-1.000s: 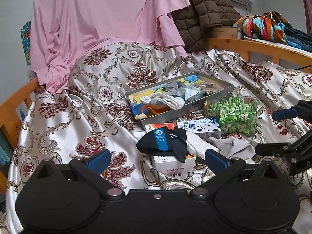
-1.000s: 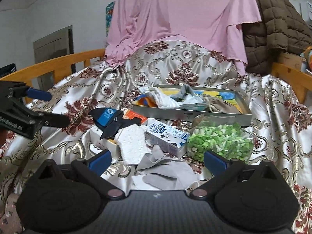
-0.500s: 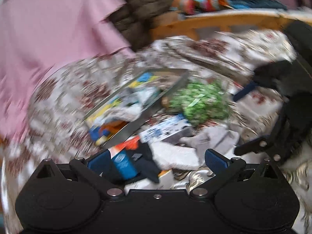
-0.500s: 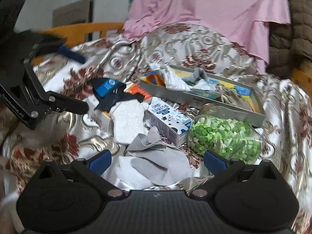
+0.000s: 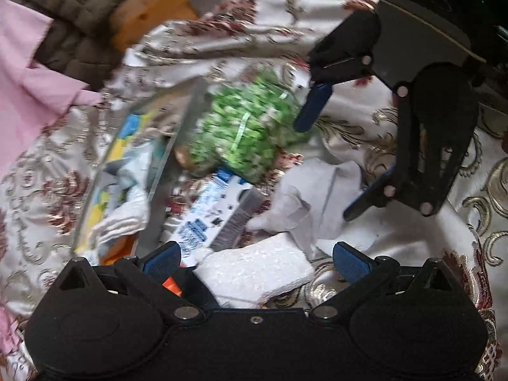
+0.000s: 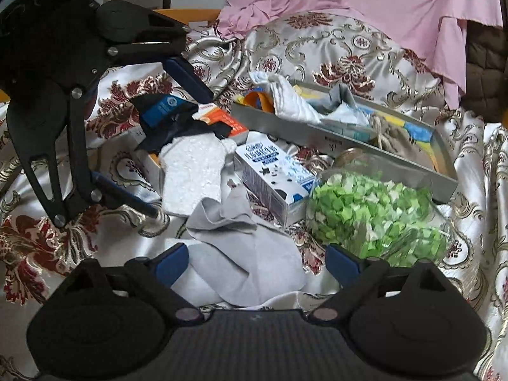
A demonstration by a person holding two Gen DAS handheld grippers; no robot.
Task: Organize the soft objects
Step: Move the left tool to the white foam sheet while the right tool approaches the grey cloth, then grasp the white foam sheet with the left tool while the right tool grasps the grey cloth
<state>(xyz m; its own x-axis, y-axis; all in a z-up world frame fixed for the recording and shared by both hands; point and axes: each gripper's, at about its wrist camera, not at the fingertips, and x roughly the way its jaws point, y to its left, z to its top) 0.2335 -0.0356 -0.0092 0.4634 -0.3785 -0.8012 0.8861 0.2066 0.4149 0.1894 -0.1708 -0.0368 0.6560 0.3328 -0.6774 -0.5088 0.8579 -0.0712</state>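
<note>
A: Where is the right gripper [image 6: 257, 262]?

B: Low over the grey cloth [image 6: 244, 254], which lies crumpled on the patterned bedspread [image 6: 343, 47]. Its jaws stand wide apart and have just been closing a little; the cloth lies between them, but the blue pads are not pressing on it.

A: And the left gripper [image 5: 256, 258]?

B: Its jaws are also apart, with nothing clamped. It hangs over the white foam slab [image 5: 254, 270], which shows between the two blue pads. Its view is blurred.

A: What else lies around the cloth?

B: Just behind it is a blue-and-white carton [image 6: 273, 171] on its side. To the right of that is a clear bag of green bits [image 6: 374, 212]. The foam slab is to the left of the carton, and a black pouch with a blue label [image 6: 168, 117] rests at its far end, partly over an orange-and-white box [image 6: 222, 119].

A: Is there a container?

B: A shallow grey tray [image 6: 349, 146] sits behind the carton and bag. It holds a white cloth [image 6: 292, 101], some pale fabric and a beige piece.

A: And farther back?

B: A pink sheet [image 6: 365, 0] is draped behind the bedspread, with a brown quilted jacket [image 6: 485, 63] at the right edge.
</note>
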